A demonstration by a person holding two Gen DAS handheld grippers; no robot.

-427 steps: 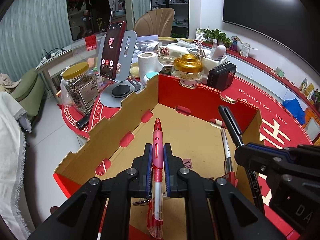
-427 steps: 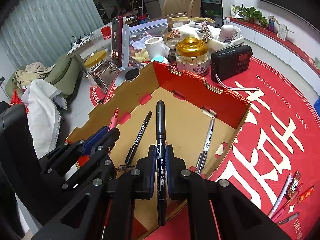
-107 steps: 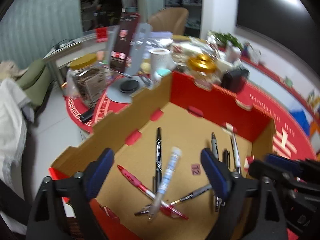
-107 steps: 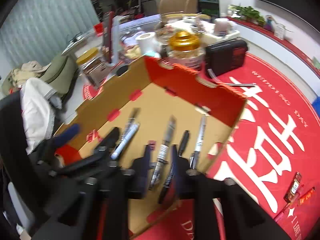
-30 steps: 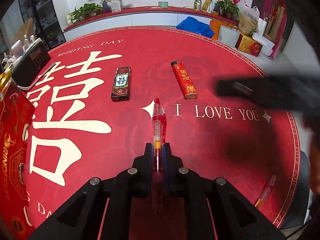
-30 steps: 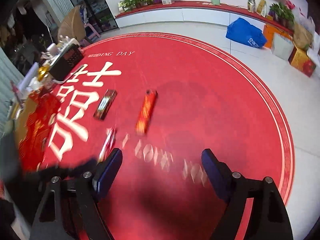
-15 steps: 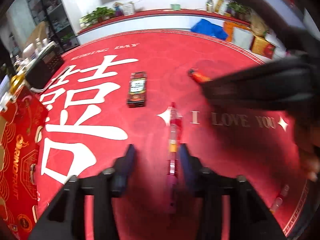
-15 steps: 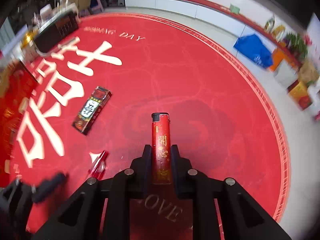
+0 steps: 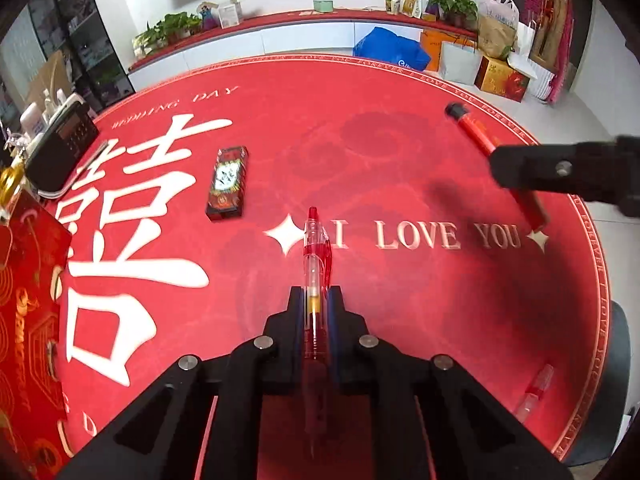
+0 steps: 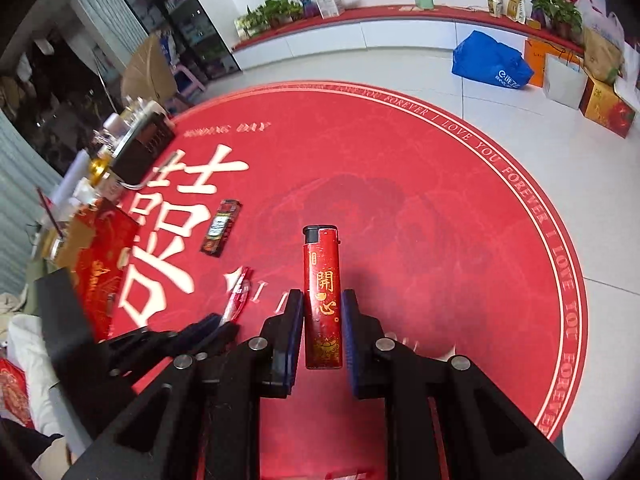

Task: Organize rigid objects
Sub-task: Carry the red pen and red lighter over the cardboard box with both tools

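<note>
Red round desk [image 9: 400,152] fills both views. Nearest, the left tool [image 9: 316,300] is clamped on a red pen [image 9: 316,264], the right tool [image 10: 322,308] on a red lighter [image 10: 321,280], both lengthwise along the fingers. Farther left lie a small dark packet [image 9: 227,184], then the red box [image 10: 100,256], nearer the left hand.

Red clear-barrelled pen [image 9: 316,280] and red lighter [image 10: 322,296] held lengthwise; dark patterned lighter [image 9: 227,184] flat on red tablecloth [image 9: 360,152]
</note>
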